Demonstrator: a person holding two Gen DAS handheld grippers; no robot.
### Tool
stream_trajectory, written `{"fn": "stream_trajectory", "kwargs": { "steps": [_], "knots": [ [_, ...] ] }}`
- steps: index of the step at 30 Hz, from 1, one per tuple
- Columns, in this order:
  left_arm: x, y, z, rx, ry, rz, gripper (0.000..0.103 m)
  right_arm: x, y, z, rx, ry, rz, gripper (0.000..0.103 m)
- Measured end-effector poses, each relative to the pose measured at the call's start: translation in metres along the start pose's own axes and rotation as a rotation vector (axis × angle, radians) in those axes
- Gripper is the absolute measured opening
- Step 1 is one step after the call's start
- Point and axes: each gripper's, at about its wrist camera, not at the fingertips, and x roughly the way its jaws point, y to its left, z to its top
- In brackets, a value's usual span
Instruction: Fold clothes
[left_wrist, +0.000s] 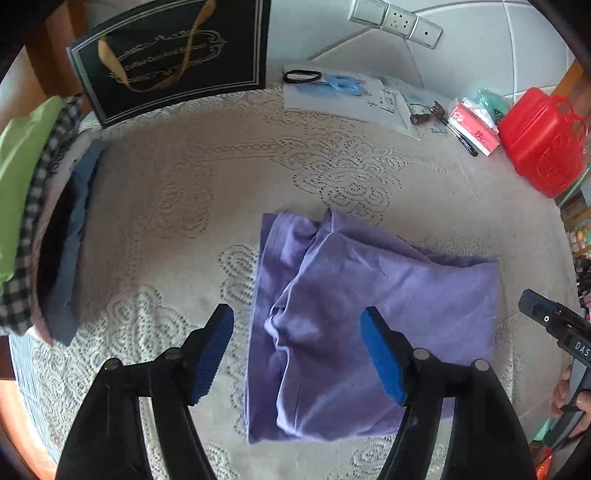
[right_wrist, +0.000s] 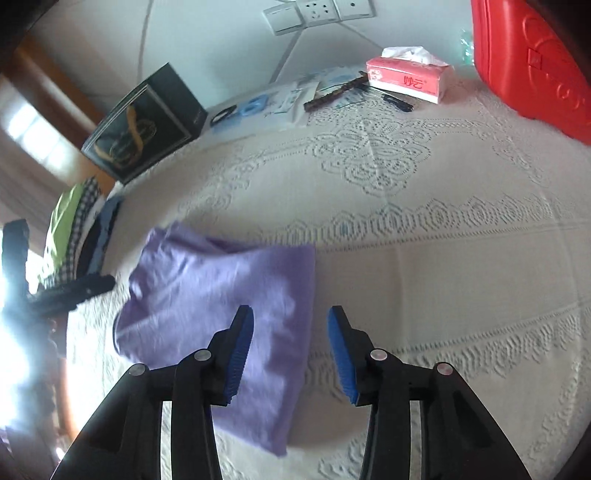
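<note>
A folded purple garment (left_wrist: 351, 325) lies flat on the lace tablecloth (left_wrist: 221, 177), with some creases on its top layer. My left gripper (left_wrist: 297, 334) hovers above its left half, open, nothing pressed between the blue pads (left_wrist: 380, 354). In the right wrist view the same purple garment (right_wrist: 221, 306) lies lower left. My right gripper (right_wrist: 290, 334) is open above the garment's right edge, its pads (right_wrist: 341, 350) free of cloth. The right gripper's body (left_wrist: 554, 325) shows at the right edge of the left wrist view.
A stack of folded clothes (left_wrist: 33, 206), green and checked on top, sits at the table's left. A dark gift bag (left_wrist: 173, 55) stands at the back. Papers (left_wrist: 351, 96), a tissue box (right_wrist: 408, 79) and a red plastic case (left_wrist: 539, 140) lie back right.
</note>
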Motion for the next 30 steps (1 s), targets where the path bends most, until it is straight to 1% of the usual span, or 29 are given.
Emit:
{"fn": "stream_trajectory", "kwargs": {
  "steps": [2,3,4,5,6,7,8,9,11,12,13,14,15,16,18,20,21,23,25,27,29,30],
  "knots": [
    [0.021,-0.008,0.01,0.012,0.032,0.009,0.069,0.014,-0.001,0.009,0.023,0.014,0.004,0.046],
    [0.029,-0.012,0.011,0.025,0.032,0.015,0.053,0.022,-0.001,0.013,0.028,0.027,0.008,0.046],
    [0.035,-0.013,0.012,0.038,0.028,0.048,0.033,0.031,-0.001,0.017,0.032,0.04,0.014,0.046],
    [0.042,-0.012,0.015,0.048,0.023,0.104,0.028,0.041,0.001,0.019,0.019,0.06,0.04,0.045],
    [0.049,-0.011,0.017,0.058,0.018,0.16,0.028,0.05,0.003,0.021,0.006,0.079,0.062,0.035],
    [0.055,-0.007,0.02,0.061,0.015,0.226,0.028,0.057,0.004,0.023,-0.01,0.093,0.051,0.018],
    [0.059,0.003,0.024,0.042,0.009,0.25,0.029,0.065,0.002,0.025,-0.021,0.1,-0.006,0.017],
    [0.058,0.012,0.027,0.009,0.006,0.232,0.029,0.072,0.0,0.027,-0.029,0.106,-0.058,0.017],
    [0.049,0.028,0.029,-0.048,0.001,0.206,0.029,0.07,-0.009,0.03,0.014,0.079,-0.065,0.018],
    [0.042,0.032,0.026,-0.058,-0.011,0.185,0.029,0.067,-0.011,0.031,0.031,0.059,-0.072,0.023],
    [0.035,0.036,0.022,-0.066,-0.016,0.155,0.03,0.06,-0.009,0.031,0.02,0.029,-0.099,0.031],
    [0.028,0.038,0.017,-0.075,-0.016,0.116,0.031,0.052,-0.007,0.03,0.009,-0.002,-0.125,0.033],
    [0.021,0.038,0.01,-0.083,-0.015,0.071,0.036,0.043,-0.004,0.028,-0.001,-0.03,-0.128,0.033],
    [0.013,0.037,0.002,-0.087,-0.018,0.03,0.045,0.035,-0.001,0.023,-0.013,-0.037,-0.112,0.033],
    [0.001,0.029,-0.014,-0.084,-0.024,-0.033,0.054,0.023,0.005,0.014,-0.032,-0.043,-0.078,0.034],
    [-0.009,0.019,-0.03,-0.073,-0.029,-0.083,0.054,0.014,0.011,-0.001,-0.048,-0.03,-0.031,0.034],
    [-0.009,0.011,-0.037,-0.058,-0.026,-0.089,0.054,0.01,0.014,-0.01,-0.054,-0.022,-0.009,0.034],
    [-0.005,-0.004,-0.051,-0.015,-0.014,-0.071,0.054,0.01,0.02,-0.025,-0.075,-0.001,0.014,0.034],
    [0.003,-0.015,-0.064,0.03,0.004,-0.029,0.054,0.014,0.028,-0.039,-0.103,0.028,0.032,0.033],
    [0.016,-0.019,-0.076,0.051,0.042,0.001,0.054,0.022,0.028,-0.051,-0.095,0.059,0.027,0.031],
    [0.029,-0.018,-0.087,0.067,0.075,0.056,0.055,0.031,0.028,-0.063,-0.088,0.089,0.022,0.031],
    [0.031,-0.017,-0.092,0.079,0.076,0.08,0.055,0.035,0.028,-0.07,-0.084,0.104,0.02,0.031]
  ]
}}
